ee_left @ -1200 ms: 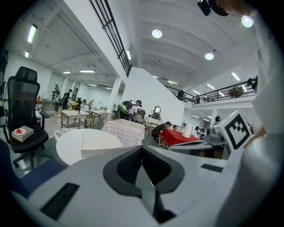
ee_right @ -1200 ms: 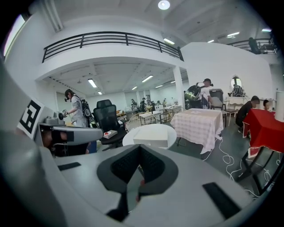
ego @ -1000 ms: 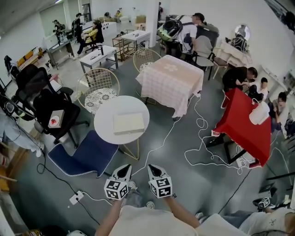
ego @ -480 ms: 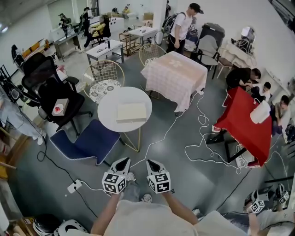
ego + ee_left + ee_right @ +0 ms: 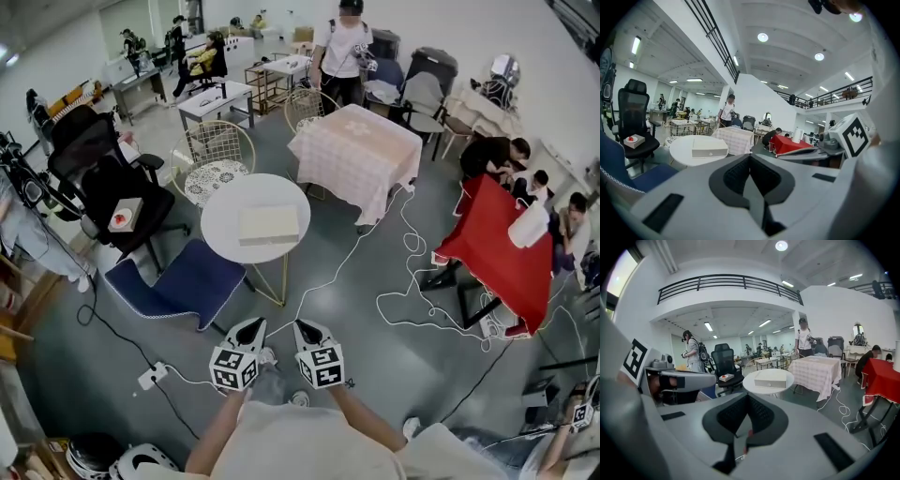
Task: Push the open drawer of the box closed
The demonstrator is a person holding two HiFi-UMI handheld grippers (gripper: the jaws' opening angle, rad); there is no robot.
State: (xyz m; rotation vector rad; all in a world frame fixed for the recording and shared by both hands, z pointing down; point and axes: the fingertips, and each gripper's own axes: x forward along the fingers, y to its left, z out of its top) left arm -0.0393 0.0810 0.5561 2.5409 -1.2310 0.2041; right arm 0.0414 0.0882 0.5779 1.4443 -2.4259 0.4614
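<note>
- A black office chair stands at the far left with a small white box on its seat.
- A blue floor cushion lies just beside the round white table, at its near left.
- The box rests flat near the middle of that table, well ahead of both grippers; from here its drawer cannot be made out as open or shut.
- The left gripper hovers low over the grey floor, pointing toward the table, its jaws pressed together with nothing between them.
- The right gripper hangs just beside it, apart from it, jaws likewise closed on nothing.
- A table under a checked cloth stands beyond, to the right of the round one.
- White cables trail across the floor toward a red-covered table at the far right.
</note>
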